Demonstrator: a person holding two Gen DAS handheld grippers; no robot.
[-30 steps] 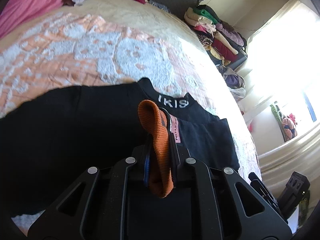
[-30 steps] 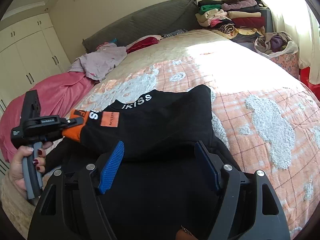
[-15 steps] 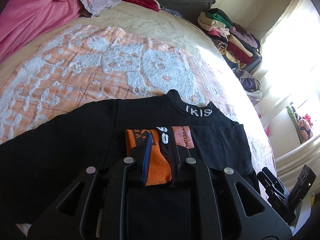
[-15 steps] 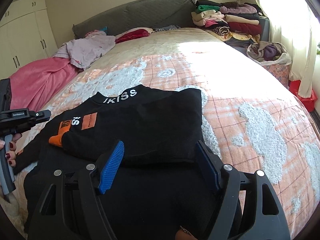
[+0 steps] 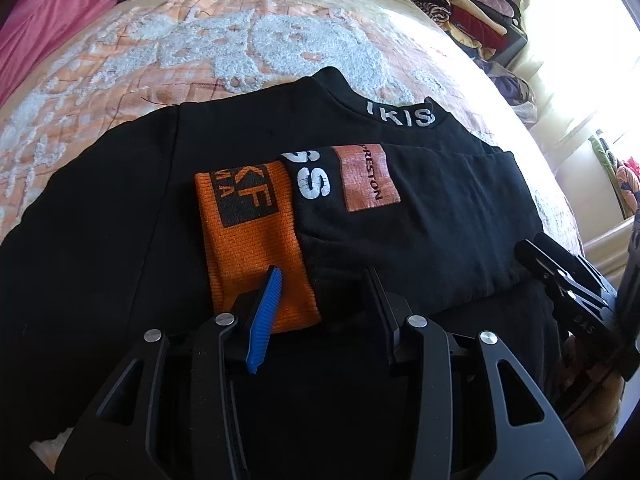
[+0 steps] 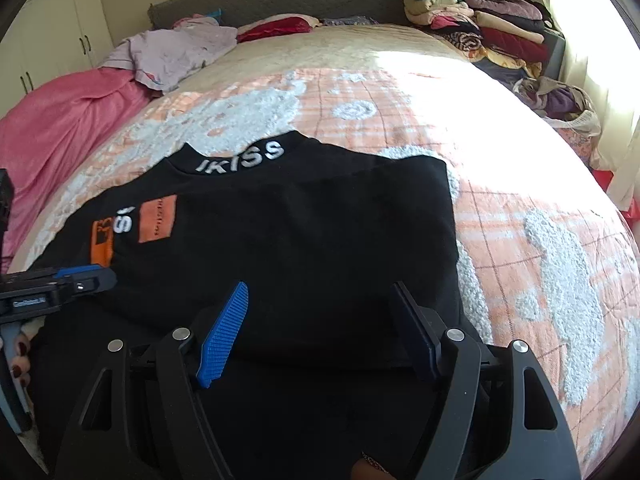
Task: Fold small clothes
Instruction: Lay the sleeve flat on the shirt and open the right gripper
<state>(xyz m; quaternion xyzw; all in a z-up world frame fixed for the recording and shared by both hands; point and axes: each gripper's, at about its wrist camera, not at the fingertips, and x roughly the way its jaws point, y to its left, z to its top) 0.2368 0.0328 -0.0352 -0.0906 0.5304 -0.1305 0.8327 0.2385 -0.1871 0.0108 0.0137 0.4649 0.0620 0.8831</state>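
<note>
Jaws of the left gripper (image 5: 320,284) have just been opening off the orange cuff (image 5: 256,244); right gripper (image 6: 320,304) gapes empty over the black top (image 6: 320,240).

White "IKISS" runs along the black top's collar (image 6: 240,158), and "PRESTON" stands on its orange sleeve patch (image 5: 368,178).

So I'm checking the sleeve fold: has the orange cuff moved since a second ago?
Yes. The orange cuff went from raised to flat on the black top, below its collar.

Left claw (image 5: 320,280) has just been opening, empty; right claw (image 6: 320,308) gapes wide.
</note>
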